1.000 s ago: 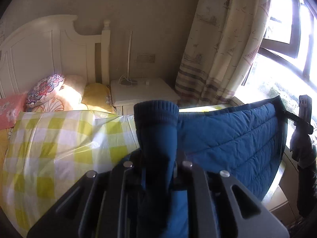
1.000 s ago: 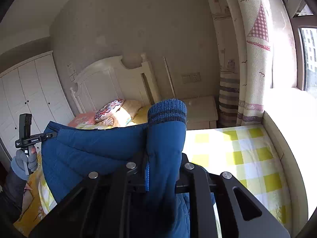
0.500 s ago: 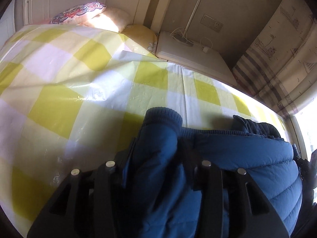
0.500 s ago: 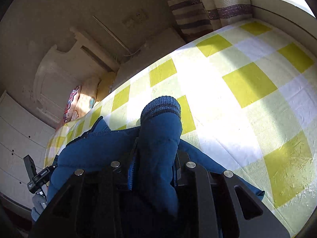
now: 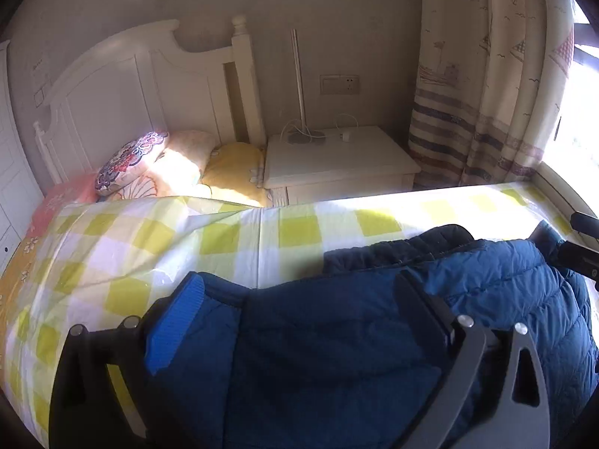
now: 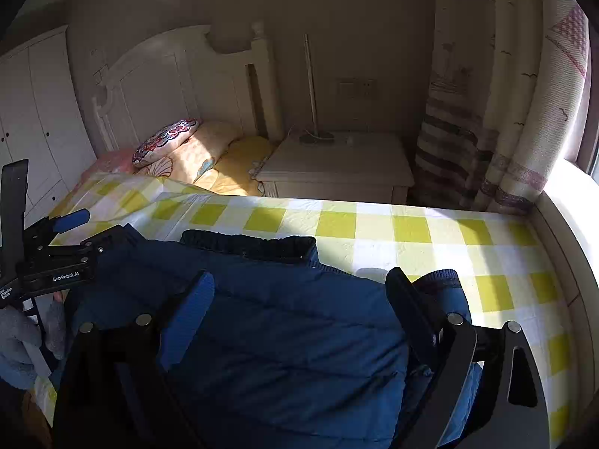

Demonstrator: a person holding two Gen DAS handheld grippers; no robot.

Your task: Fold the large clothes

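Jacket down on the bed, both tools letting go!
Blue jacket (image 5: 374, 336) lies bunched on the checked bed (image 5: 112, 247); left tool (image 5: 295, 299) and right tool (image 6: 299, 292) are opening, empty — real folding not yet begun.

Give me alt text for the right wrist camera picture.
A blue quilted jacket lies on a yellow checked bed cover, between the opening jaws of the right hand-held gripper. The left hand-held gripper shows at the left edge; behind stand a white headboard and nightstand.

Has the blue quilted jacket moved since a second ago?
Yes. The blue quilted jacket has come down onto the yellow-checked bedsheet; earlier it hung level with the white nightstand.
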